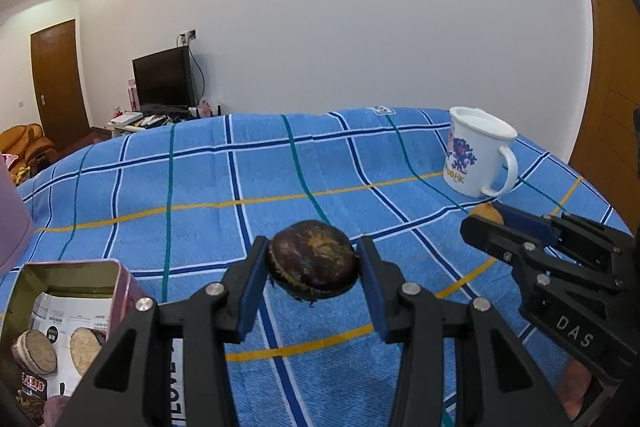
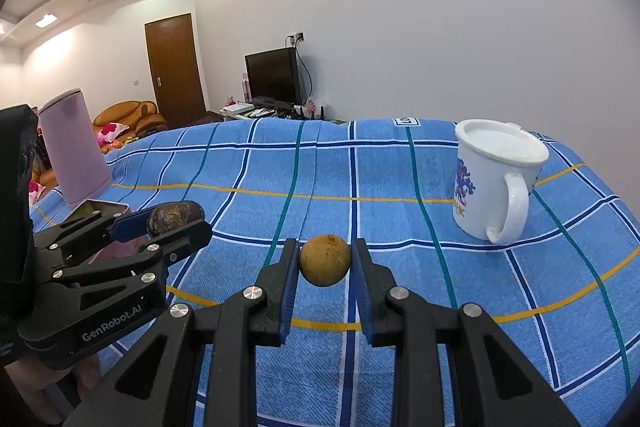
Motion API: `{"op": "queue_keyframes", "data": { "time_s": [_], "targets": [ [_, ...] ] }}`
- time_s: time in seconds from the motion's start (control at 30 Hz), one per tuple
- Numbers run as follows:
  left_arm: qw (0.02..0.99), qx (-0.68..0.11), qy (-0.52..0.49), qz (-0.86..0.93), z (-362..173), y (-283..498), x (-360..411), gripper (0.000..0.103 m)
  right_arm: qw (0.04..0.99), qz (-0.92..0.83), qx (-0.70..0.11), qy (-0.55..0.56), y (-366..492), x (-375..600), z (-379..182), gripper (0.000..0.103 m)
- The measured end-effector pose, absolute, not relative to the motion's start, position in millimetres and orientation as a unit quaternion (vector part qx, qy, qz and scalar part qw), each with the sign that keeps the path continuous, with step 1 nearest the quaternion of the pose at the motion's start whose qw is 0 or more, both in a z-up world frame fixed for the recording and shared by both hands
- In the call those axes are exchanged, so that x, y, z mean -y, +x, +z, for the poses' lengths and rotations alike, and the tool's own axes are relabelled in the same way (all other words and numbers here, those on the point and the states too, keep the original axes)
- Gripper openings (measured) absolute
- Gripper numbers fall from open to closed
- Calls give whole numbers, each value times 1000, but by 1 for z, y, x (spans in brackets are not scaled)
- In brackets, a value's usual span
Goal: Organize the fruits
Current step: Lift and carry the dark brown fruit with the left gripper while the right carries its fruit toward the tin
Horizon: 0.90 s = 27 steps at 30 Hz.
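Your left gripper (image 1: 314, 269) is clamped on a dark brown fruit (image 1: 313, 259), frame centre, lifted above the blue checked cloth (image 1: 200, 179). Your right gripper (image 2: 325, 267) pinches a small tan fruit (image 2: 325, 260). Open tin (image 1: 64, 291) lower left; white mug (image 2: 496, 179) right.

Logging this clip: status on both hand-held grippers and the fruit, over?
Left hand-held gripper shut on dark fruit, off the cloth. Right hand-held gripper shut on tan fruit. Open tin at left, mug at right; nothing blocking.
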<state>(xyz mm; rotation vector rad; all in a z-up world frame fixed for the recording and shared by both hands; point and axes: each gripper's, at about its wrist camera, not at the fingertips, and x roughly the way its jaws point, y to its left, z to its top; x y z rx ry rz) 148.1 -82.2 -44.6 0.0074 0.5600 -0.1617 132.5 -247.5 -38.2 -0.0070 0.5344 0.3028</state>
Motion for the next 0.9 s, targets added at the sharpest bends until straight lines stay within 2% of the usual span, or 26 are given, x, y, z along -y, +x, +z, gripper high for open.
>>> {"op": "queue_keyframes", "data": {
  "time_s": [0.9],
  "targets": [
    [973,-219,11,-70,-35,125,81,46,965,148,-215,-16,112,245,-31,28]
  ]
}}
